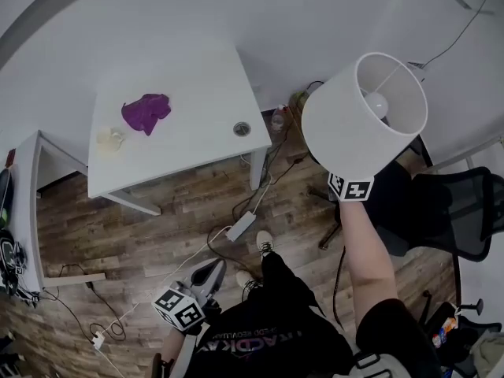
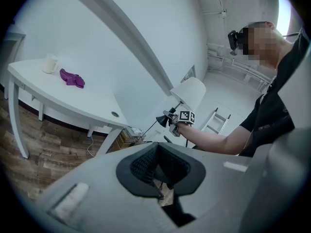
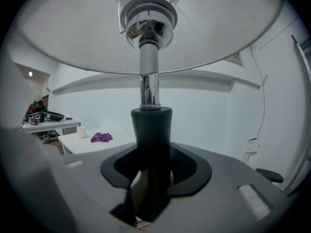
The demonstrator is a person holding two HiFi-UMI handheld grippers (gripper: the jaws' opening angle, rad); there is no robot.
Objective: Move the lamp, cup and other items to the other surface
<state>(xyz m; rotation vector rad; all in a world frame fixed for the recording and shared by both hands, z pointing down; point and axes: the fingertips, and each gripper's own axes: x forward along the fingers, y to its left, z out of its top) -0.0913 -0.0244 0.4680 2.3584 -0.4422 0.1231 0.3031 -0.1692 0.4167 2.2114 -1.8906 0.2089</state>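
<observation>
the lamp with the white drum shade, chrome rod and black neck (image 1: pixel 366 113) is held up in the air, off the right end of the white rectangular table (image 1: pixel 197 85) and well apart from it, tilted so that the bulb is seen inside the shade. the right gripper (image 3: pixel 149 176) is clamped on the black neck just under the chrome rod, and the whole weight is carried there. the left gripper (image 1: pixel 201 286) is kept low by the person's body, its jaws brought together with nothing between them.

on the worktop, the crumpled purple cloth (image 1: pixel 146 111) and the pale cup (image 1: pixel 113 138) are left near the left edge, just beside each other and not yet moved.

several risks can be judged from here. the lamp is top-heavy and gripped on a smooth tapered neck, so it could swing or slide in the jaws if it is turned quickly. a thin dark cord (image 2: pixel 146 130) is seen trailing from the lamp towards the floor under the table; if it is plugged in or caught among the cables there, the lamp could be tugged out of the grip. the wide shade could also be knocked against the black office chair (image 1: pixel 465 211) beneath it.
</observation>
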